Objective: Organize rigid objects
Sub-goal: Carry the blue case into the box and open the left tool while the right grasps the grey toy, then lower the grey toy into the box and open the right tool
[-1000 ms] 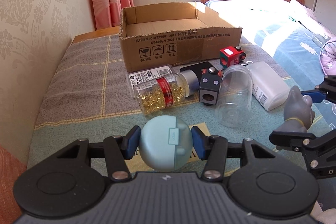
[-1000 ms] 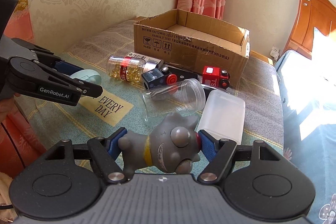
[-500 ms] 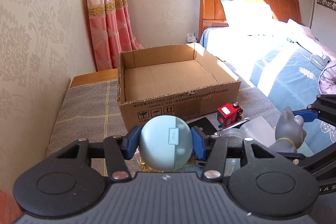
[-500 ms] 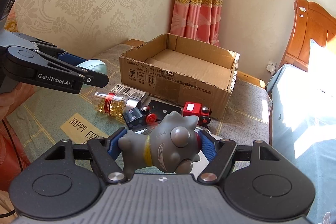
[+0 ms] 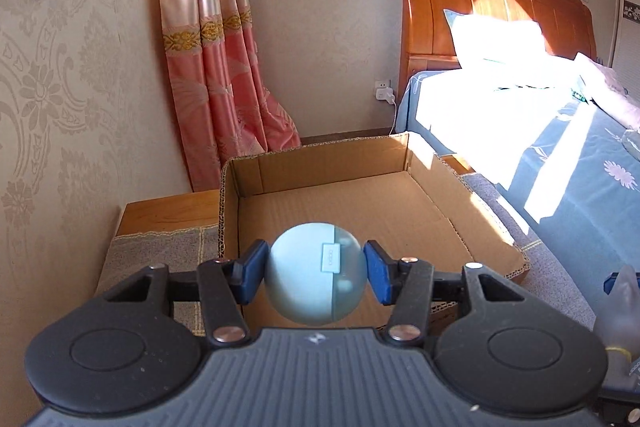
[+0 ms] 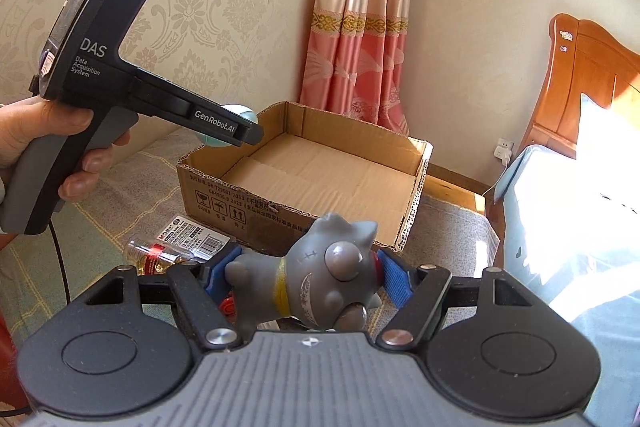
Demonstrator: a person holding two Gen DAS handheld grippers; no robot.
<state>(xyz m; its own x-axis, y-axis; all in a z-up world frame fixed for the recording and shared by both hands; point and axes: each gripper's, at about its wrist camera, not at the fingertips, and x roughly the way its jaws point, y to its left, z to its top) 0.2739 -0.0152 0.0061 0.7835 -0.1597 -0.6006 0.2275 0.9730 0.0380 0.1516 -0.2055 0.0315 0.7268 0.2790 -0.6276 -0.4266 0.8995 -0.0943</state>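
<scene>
My left gripper [image 5: 316, 273] is shut on a round pale-blue case [image 5: 308, 275], held in the air above the near edge of an open cardboard box [image 5: 360, 203]. The right wrist view shows that same gripper [image 6: 244, 133] from the side, over the near left corner of the cardboard box [image 6: 304, 183], with the case [image 6: 240, 113] peeking out behind its fingers. A grey spiky toy figure [image 6: 320, 283] lies sideways between the blue pads of my right gripper [image 6: 308, 279], which is shut on it a little in front of the box.
A capsule bottle [image 6: 160, 255] and a flat barcoded pack [image 6: 196, 233] lie on the plaid cloth before the box. A bed [image 5: 560, 131] with a wooden headboard stands to the right, a pink curtain [image 5: 216, 67] and papered wall behind. A hand [image 6: 44, 135] holds the left gripper's handle.
Both grippers have risen and moved forward toward the box with their objects. The left one now hangs over the box's edge, and the loose items on the cloth have dropped out of its view.
</scene>
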